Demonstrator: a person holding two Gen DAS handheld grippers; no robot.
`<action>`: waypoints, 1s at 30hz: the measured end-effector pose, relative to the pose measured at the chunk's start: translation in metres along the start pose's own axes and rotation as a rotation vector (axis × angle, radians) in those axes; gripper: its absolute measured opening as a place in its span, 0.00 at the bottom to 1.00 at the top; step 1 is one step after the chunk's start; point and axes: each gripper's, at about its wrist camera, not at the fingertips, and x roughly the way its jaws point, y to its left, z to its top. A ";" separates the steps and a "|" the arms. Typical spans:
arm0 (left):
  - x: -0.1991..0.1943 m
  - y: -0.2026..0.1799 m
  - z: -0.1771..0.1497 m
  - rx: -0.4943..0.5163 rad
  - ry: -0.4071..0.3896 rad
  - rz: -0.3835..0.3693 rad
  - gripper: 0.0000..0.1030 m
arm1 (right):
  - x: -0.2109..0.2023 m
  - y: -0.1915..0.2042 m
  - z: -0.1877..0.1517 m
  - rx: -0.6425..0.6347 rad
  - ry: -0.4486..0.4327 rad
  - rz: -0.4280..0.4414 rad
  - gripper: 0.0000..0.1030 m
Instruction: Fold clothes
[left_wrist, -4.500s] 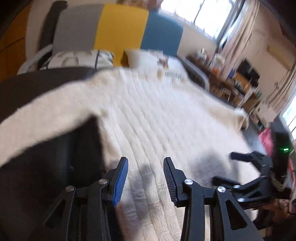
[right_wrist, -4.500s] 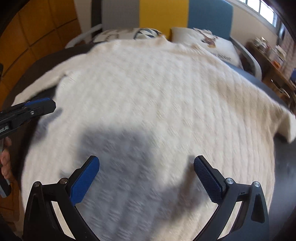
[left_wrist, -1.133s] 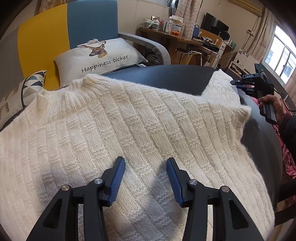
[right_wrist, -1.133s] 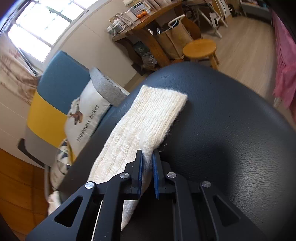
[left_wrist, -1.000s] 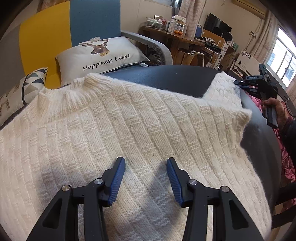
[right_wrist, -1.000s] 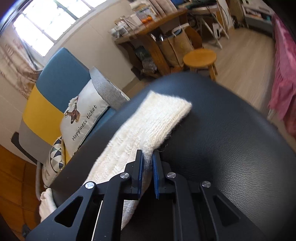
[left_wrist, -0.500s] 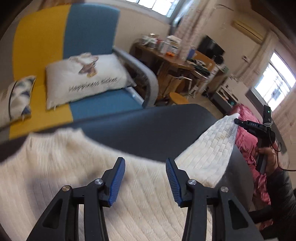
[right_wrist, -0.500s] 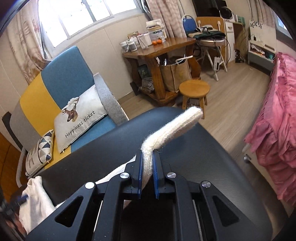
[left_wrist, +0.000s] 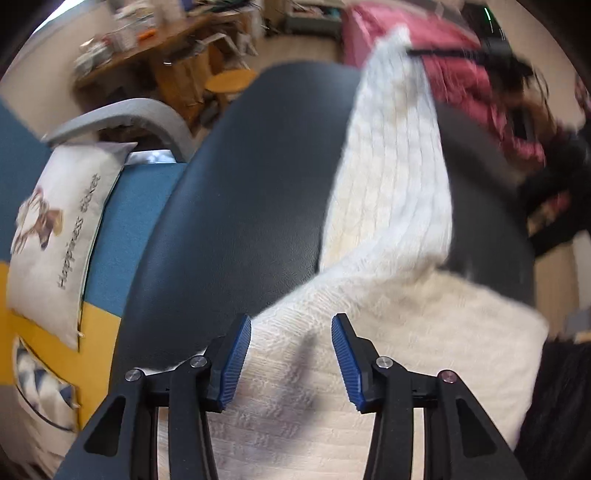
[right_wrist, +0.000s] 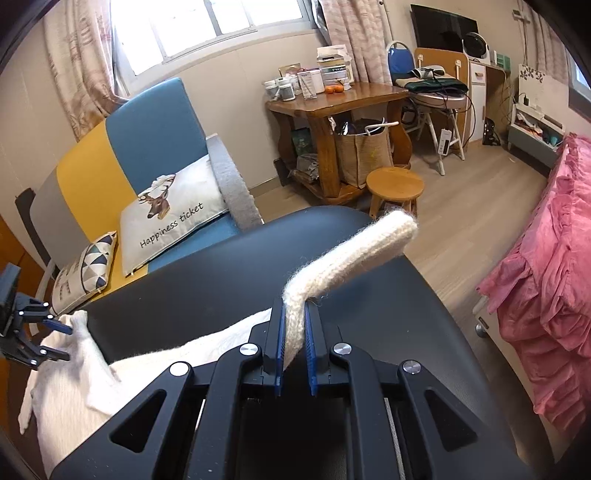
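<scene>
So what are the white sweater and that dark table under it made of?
The white sweater looks like chunky knitted wool or a wool-like yarn: ribbed stitches and a fuzzy edge show where the right gripper pinches its sleeve. The dark table seems covered in black leather or vinyl, given its soft sheen and fine grain; I can't tell which.

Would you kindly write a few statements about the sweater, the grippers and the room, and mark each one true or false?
1. The right gripper is shut on the sweater's sleeve. True.
2. The left gripper grips the sweater. False: its fingers stand apart above the knit, holding nothing.
3. The sleeve's cuff is lifted off the black table. True.
4. The sweater is red. False: it is cream white.
5. A deer cushion lies on the sofa. True.
</scene>
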 end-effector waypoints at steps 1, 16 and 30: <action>0.007 -0.006 0.002 0.040 0.032 0.018 0.45 | 0.000 0.000 -0.002 -0.002 0.002 0.001 0.10; 0.045 -0.023 -0.005 0.007 0.009 0.167 0.19 | -0.005 -0.005 -0.020 0.001 0.010 -0.002 0.10; 0.017 -0.067 -0.073 -0.205 -0.311 0.206 0.29 | -0.027 0.004 -0.058 -0.049 0.015 -0.094 0.10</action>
